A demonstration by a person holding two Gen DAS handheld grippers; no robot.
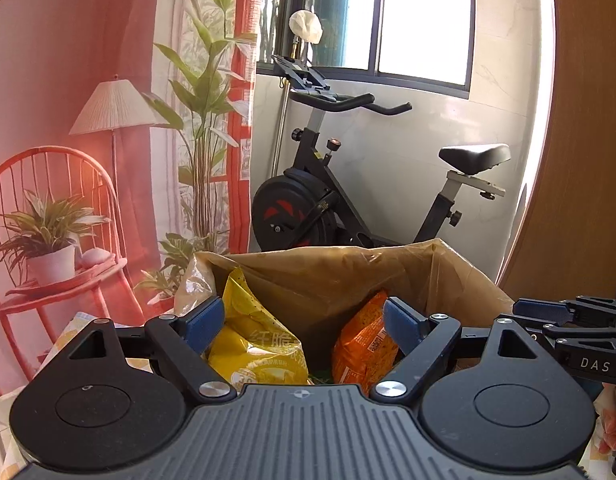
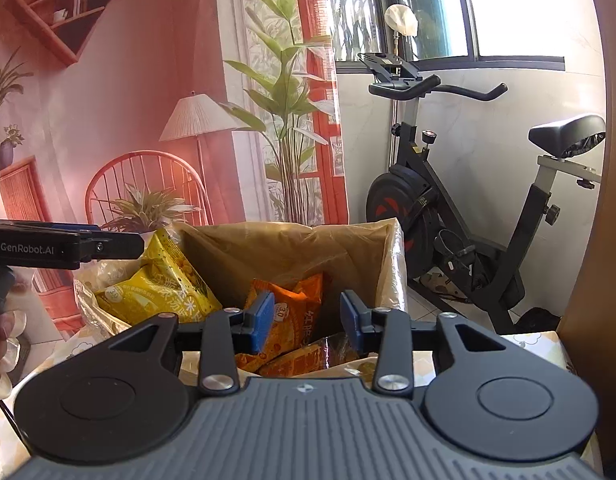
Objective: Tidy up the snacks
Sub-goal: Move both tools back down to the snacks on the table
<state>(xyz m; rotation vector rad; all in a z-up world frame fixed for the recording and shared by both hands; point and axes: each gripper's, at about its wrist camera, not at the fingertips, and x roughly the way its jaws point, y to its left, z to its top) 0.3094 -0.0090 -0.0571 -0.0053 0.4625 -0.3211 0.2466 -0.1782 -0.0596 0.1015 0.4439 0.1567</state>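
Both claws hang over an open box point(image 1: 460, 280) lined with clear plastic, likely because the snacks are being gathered there.

The left claw point(image 1: 303, 326) is spread wide and pinches nothing; a yellow bag point(image 1: 251, 344) stands just beyond its left pad, propped against the box's left wall. The right claw point(image 2: 308, 320) is partly spread, its pads touching nothing, with an orange bag point(image 2: 291, 320) lying below and beyond it in the box.

More orange packets point(image 2: 303, 360) lie at the bottom. The box rests on a surface point(image 2: 528, 352) with a patterned cloth.
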